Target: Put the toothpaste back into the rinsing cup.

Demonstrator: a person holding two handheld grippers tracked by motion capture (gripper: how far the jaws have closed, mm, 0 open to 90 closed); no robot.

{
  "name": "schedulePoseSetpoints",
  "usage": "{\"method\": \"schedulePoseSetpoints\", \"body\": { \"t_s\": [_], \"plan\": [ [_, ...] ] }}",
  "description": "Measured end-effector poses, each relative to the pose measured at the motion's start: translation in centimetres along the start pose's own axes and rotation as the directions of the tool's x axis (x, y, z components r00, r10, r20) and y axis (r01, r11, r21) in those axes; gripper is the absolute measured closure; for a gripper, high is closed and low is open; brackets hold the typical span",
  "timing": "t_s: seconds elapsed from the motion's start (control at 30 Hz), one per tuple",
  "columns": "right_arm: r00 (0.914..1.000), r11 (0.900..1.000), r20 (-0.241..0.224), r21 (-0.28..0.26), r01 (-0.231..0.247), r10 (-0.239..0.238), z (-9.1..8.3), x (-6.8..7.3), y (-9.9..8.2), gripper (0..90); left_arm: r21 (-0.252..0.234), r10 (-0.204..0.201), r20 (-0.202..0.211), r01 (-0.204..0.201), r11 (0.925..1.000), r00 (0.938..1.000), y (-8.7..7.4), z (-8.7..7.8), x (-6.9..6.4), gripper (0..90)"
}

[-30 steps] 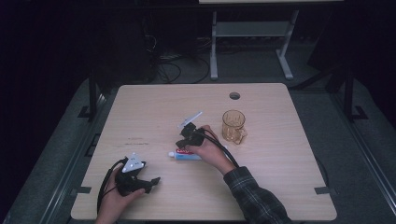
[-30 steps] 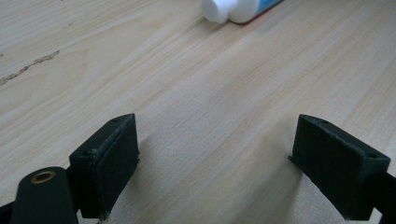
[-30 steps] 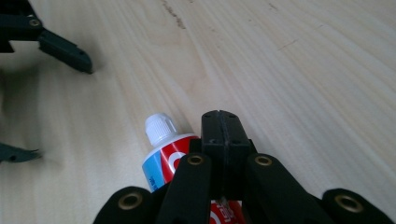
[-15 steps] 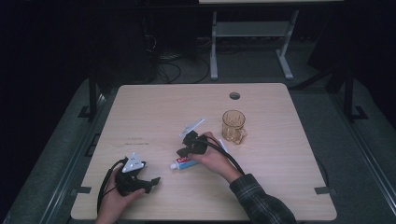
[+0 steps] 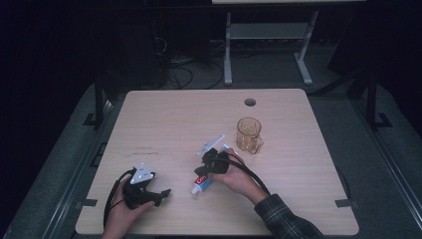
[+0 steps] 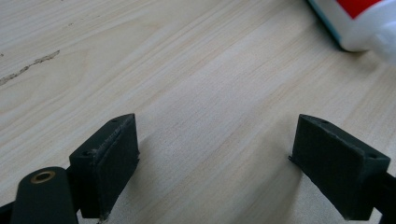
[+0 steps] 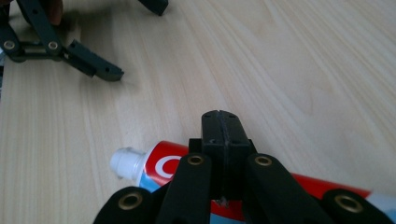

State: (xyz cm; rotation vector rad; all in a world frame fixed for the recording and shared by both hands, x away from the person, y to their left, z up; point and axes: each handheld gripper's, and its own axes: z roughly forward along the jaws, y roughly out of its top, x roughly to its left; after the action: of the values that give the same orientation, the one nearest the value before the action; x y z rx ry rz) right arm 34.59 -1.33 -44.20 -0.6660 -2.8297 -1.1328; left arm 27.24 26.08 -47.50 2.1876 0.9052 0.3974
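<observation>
The right gripper (image 7: 219, 122) has its 2 jaws pressed together, empty, just above the tube (image 7: 159, 164). The tube, red, white and blue with a white cap, lies flat mid-table (image 5: 164, 114), near the mug (image 5: 248, 134). The left gripper (image 6: 215, 154) rests wide apart.

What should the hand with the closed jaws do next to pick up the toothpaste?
Probably open the jaws first. The right gripper sits over the toothpaste tube with its jaws shut together and nothing between them, so it cannot grab. The tube lies flat on the table.
</observation>
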Motion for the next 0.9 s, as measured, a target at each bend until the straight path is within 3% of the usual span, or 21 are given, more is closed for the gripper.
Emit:
{"method": "schedulePoseSetpoints", "body": {
  "t_s": [0.43,0.9],
  "plan": [
    [1.0,1.0,-0.006,0.009,0.0,0.0,-0.9,0.4,-2.0,90.0,0.0,-0.003,0.001,0.003,1.0,1.0,0.0,0.0,0.0,13.4],
    [0.9994,0.9992,0.001,0.022,-0.034,0.034,-2.0,0.2,-4.4,90.0,0.0,-0.005,0.0,0.005,1.0,1.0,0.0,0.0,0.0,13.4]
  ]
}}
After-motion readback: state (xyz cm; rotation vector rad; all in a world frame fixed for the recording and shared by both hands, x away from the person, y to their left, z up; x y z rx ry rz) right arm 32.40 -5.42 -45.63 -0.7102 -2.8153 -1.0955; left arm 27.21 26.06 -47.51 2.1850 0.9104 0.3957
